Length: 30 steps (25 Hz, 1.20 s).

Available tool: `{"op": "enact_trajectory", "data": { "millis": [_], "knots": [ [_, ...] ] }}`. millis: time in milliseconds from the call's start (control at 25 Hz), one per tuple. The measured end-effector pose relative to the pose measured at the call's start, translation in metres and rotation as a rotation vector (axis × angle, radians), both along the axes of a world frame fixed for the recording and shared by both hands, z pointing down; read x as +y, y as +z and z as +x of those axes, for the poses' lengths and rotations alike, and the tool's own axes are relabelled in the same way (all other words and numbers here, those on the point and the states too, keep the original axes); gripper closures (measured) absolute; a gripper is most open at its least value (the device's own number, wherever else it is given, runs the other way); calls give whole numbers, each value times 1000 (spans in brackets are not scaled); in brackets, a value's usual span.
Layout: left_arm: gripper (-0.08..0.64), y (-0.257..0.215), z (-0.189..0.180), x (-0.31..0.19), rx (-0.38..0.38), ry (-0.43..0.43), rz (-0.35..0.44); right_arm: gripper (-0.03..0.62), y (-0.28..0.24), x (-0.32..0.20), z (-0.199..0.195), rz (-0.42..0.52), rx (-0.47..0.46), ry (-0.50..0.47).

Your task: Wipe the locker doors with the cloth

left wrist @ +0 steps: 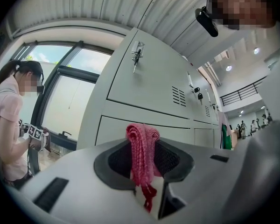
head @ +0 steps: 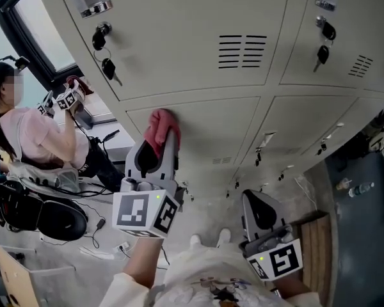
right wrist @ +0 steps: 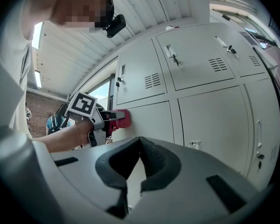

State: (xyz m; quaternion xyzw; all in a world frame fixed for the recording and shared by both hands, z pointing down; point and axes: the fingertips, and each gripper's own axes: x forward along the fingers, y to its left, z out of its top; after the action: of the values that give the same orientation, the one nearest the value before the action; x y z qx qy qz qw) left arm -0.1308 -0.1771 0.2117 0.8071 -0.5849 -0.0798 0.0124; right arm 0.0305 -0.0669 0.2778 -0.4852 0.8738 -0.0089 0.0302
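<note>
Head view: the left tool [head: 161, 147] reaches up at centre frame, the pink cloth [head: 159, 123] at its tip against a locker door [head: 211, 123]. The right tool [head: 262, 213] sits low, lower right. Left gripper view: jaws clamp the cloth. Right gripper view: jaws closed, empty.

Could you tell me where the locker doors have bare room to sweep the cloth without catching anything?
The lower door is plain right of the cloth, as far as its small vent. The upper door is bare between the hanging keys and the vent slots. Crowded: around those keys and the latch handles further right.
</note>
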Motion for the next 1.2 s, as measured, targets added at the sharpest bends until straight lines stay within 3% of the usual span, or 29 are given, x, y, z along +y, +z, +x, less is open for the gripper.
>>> {"op": "enact_trajectory", "data": {
  "millis": [1200],
  "knots": [
    [450,4,112,-14,-10,200,36,589,-20,8,37,37,-28,87]
  ]
}}
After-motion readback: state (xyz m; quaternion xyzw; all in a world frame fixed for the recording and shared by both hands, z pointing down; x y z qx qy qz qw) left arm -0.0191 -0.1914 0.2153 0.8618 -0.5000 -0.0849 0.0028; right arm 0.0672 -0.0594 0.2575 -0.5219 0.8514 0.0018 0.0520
